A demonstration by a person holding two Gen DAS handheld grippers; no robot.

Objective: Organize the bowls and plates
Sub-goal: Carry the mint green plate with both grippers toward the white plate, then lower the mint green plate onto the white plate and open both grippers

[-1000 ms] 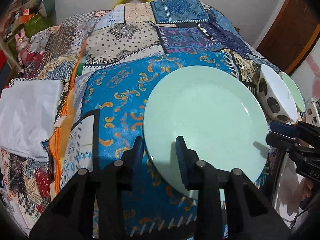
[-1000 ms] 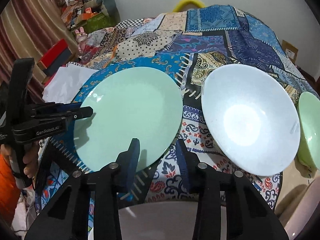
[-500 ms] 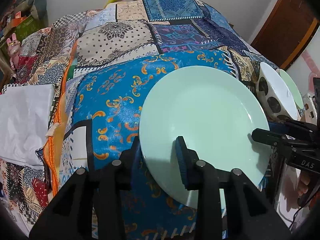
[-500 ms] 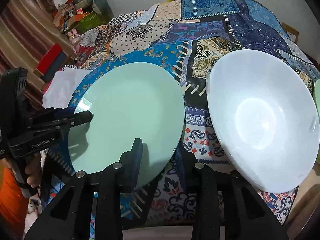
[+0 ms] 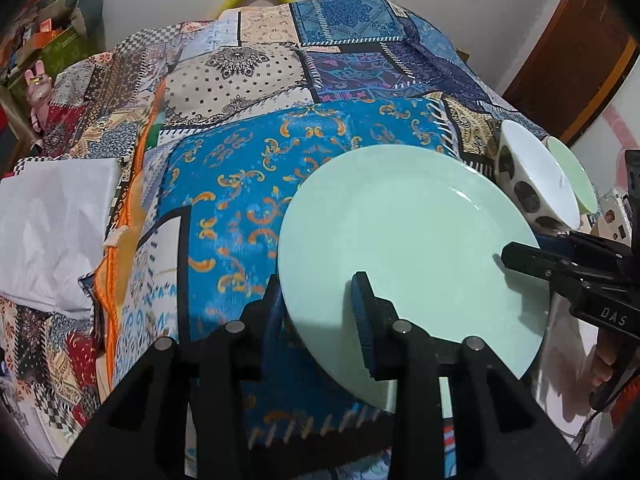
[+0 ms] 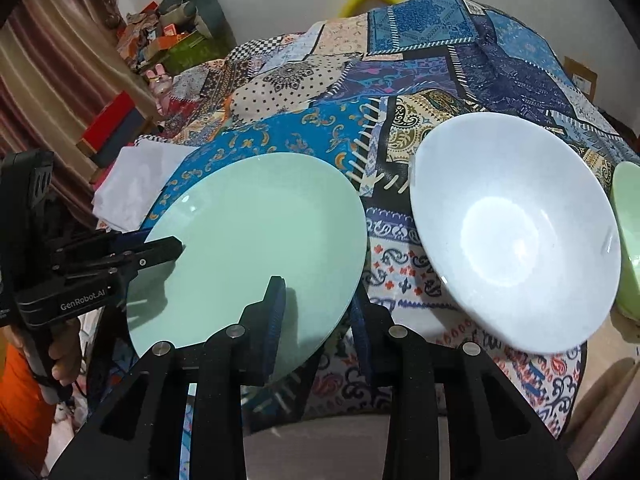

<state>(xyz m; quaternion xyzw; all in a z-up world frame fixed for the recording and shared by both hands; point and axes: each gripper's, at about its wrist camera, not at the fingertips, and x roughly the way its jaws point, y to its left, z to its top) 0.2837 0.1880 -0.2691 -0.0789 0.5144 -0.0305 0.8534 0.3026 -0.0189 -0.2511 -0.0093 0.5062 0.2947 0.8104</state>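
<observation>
A pale green plate [image 5: 408, 248] [image 6: 248, 248] is held slightly tilted just over the blue patch of the patchwork cloth. My left gripper [image 5: 318, 282] is shut on its near left rim. The right gripper [image 6: 318, 288] is shut on its near right rim. Each gripper shows in the other's view: the left gripper [image 6: 168, 248] at the plate's left edge, the right gripper [image 5: 516, 256] at its right edge. A white bowl [image 6: 512, 232] with dark spots outside [image 5: 528, 184] sits to the right of the plate. Beyond that is a green bowl [image 6: 630, 240] [image 5: 568, 172].
The patchwork cloth [image 5: 248, 72] covers a round table whose near edge drops away under the grippers. A white folded sheet [image 5: 48, 240] [image 6: 136, 184] lies at the left. Boxes and clutter [image 6: 168, 36] stand at the back left, a wooden door [image 5: 580, 60] at the right.
The right gripper's fingers have drawn in a little onto the plate's rim. The plate has shifted slightly between both grippers. The bowls have not moved.
</observation>
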